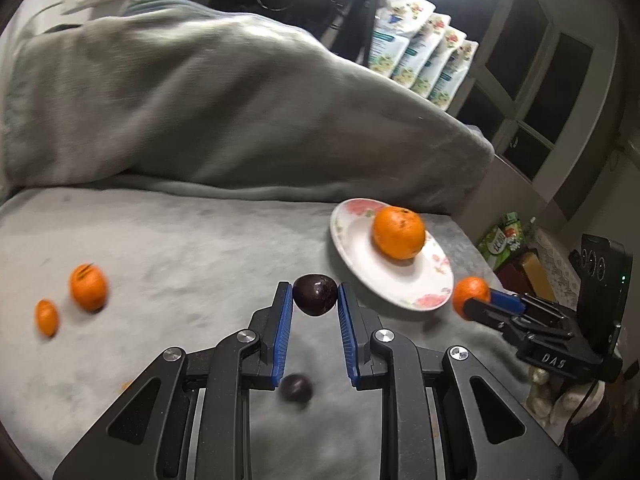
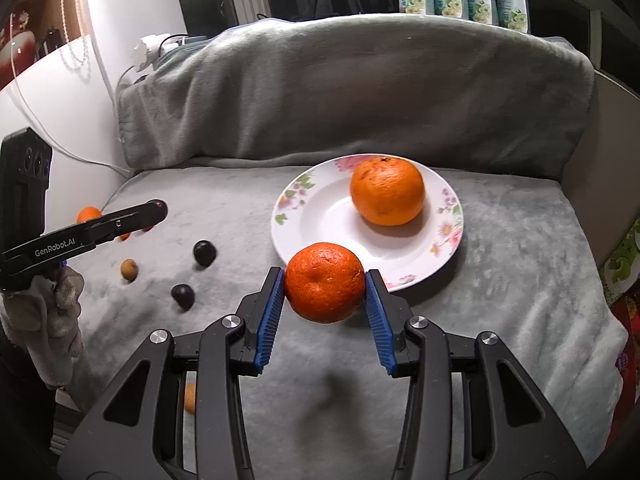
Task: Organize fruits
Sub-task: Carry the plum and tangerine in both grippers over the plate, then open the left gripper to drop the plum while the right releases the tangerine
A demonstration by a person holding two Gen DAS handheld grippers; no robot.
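Note:
My left gripper (image 1: 315, 285) is shut on a dark plum (image 1: 315, 300), held above the grey blanket. My right gripper (image 2: 325, 274) is shut on a tangerine (image 2: 325, 286), just in front of the near rim of a floral white plate (image 2: 320, 208). A larger orange (image 2: 387, 192) sits on that plate. In the left wrist view the plate (image 1: 384, 280) is to the right, with the right gripper (image 1: 476, 304) and its tangerine (image 1: 470, 294) beside its near-right rim. The left gripper (image 2: 158, 209) reaches in from the left in the right wrist view.
Loose on the blanket lie two plums (image 2: 205, 253) (image 2: 183, 295), a small tan fruit (image 2: 129, 269) and two tangerines (image 1: 89, 287) (image 1: 47, 317). A blanket-draped backrest (image 2: 360, 92) rises behind. A gloved hand (image 2: 52, 320) holds the left gripper. Boxes (image 1: 504, 240) stand off the right edge.

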